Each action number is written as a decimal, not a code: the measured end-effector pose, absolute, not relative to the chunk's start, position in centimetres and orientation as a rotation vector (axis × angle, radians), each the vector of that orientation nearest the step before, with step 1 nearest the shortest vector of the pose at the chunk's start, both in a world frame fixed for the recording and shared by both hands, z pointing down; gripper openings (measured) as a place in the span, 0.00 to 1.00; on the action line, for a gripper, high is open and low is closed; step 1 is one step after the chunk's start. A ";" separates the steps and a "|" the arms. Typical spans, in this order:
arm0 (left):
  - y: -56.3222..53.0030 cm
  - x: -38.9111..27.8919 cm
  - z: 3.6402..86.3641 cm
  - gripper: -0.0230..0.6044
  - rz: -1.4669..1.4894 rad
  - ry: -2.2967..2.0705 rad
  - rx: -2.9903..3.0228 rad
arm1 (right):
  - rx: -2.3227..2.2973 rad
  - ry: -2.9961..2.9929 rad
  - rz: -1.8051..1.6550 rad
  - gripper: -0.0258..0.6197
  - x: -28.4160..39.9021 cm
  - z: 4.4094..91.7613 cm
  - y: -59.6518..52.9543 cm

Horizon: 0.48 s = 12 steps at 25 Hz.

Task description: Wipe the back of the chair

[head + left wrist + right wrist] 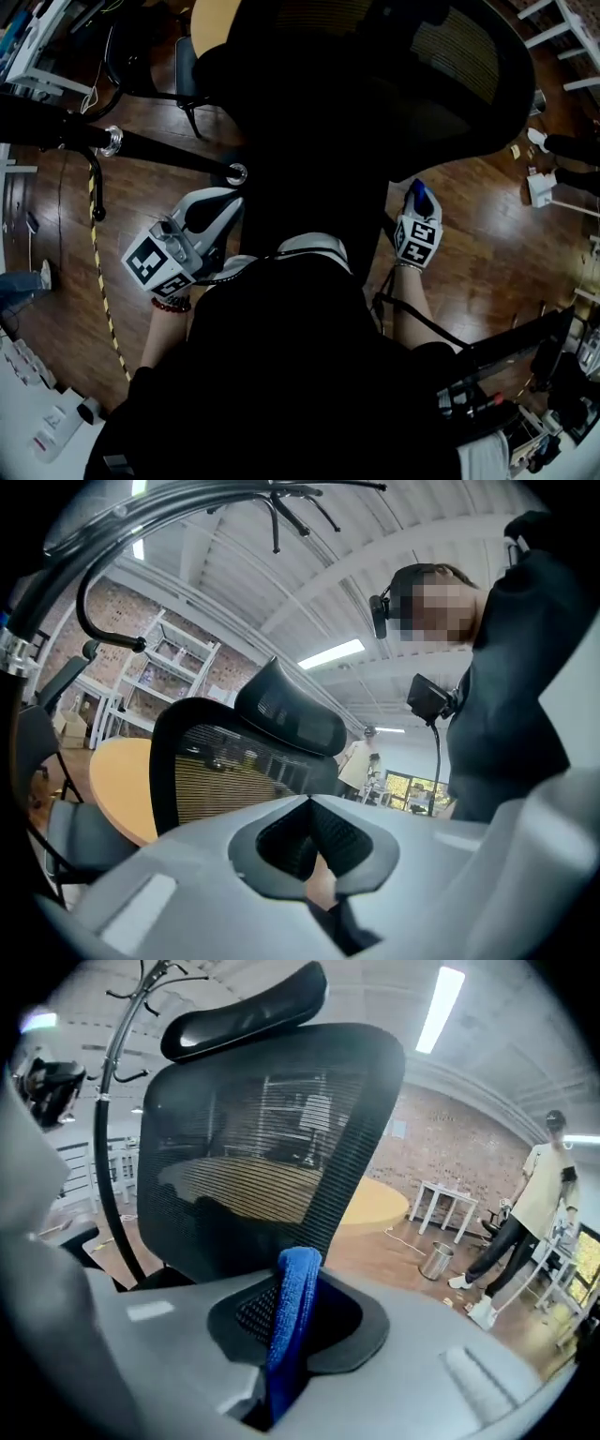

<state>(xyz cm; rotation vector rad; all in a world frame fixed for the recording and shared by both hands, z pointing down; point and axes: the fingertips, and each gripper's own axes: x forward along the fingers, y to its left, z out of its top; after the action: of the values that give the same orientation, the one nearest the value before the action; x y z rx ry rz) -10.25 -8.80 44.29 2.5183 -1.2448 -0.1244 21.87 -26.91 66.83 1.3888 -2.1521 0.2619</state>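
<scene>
Behind the black mesh office chair: the person stands at its rear, with both claws on the near side of the backrest.
Right claw: pinching a folded blue microfibre cloth, whose fold stands up past the tips. It is aimed at the lower part of the chair's backrest, near the mesh but apart from it.
Left claw: pressed together with nothing between the pads, held towards the chair's left side and clear of the backrest.
Task thing: the chair's backrest stands upright and fills the right gripper view, with the curved black headrest above it. No part of the cloth touches it.
Step in hand: judged to be the approach, as wiping contact is not yet made.
Next move calls for: laying the cloth's fold onto the mesh with light pressure, since mesh gives. Strokes then run across the backrest from the headrest downward, with the claw tips kept off the fabric.
Risk: a chair of this kind may swivel under the push, so the empty left claw could steady its frame.
</scene>
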 end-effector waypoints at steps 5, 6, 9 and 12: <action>-9.8 -8.4 44.0 0.05 -0.093 -1.252 2.523 | 1.384 -2.025 0.250 0.10 21.5 69.1 -28.2; -9.9 -8.3 44.0 0.06 -0.088 -1.260 2.519 | 1.378 -2.020 0.245 0.10 21.4 69.6 -28.5; -10.1 -8.3 43.9 0.07 -0.072 -1.283 2.509 | 1.386 -2.023 0.232 0.10 21.0 70.4 -29.4; -9.9 -8.8 43.9 0.07 -0.059 -1.310 2.491 | 1.325 -2.094 0.213 0.10 19.5 70.8 -29.0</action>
<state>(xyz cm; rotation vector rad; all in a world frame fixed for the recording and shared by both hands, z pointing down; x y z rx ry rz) -8.81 -9.89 43.93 2.4915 -1.3103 -0.0595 19.51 -29.01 70.80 1.3247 -2.0935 0.2131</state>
